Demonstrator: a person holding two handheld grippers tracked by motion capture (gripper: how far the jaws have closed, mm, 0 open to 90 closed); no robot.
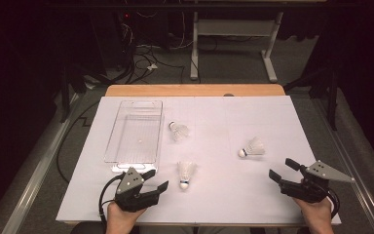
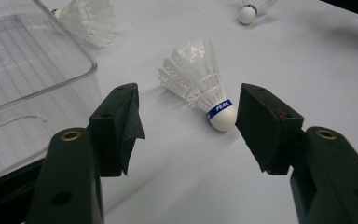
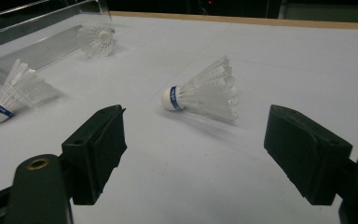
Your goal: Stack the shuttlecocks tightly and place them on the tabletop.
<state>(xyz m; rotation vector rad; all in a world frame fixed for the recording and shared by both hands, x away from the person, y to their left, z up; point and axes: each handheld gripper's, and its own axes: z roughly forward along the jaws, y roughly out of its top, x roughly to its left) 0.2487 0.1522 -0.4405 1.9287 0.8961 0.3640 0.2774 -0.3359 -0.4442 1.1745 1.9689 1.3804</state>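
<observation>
My left tool [image 1: 156, 179] sits low over the white surface [image 1: 214, 195] with its jaws spread wide and nothing between them. Just ahead of it lies the nearest shuttlecock [image 1: 186, 173], on its side, its white cork with the blue band pointing back toward me; in the left gripper view that shuttlecock [image 2: 200, 81] rests close in front of the right-hand jaw, the cork almost level with the jaw's tip but apart from it. Beside this tool, on its outer side, stands the clear plastic bin [image 1: 119, 161], its near corner just next to the left-hand jaw.

My right tool [image 1: 281, 171] is likewise wide open and holds nothing. Ahead of it, slightly toward the middle of the surface, lies a 2nd shuttlecock [image 1: 252, 147] on its side; in the right gripper view it [image 3: 203, 95] rests beyond the gap between the jaws, cork pointing to the left-hand jaw's side.

A 3rd shuttlecock [image 1: 178, 130] lies farther out from both tools, just beside the bin's long wall.
</observation>
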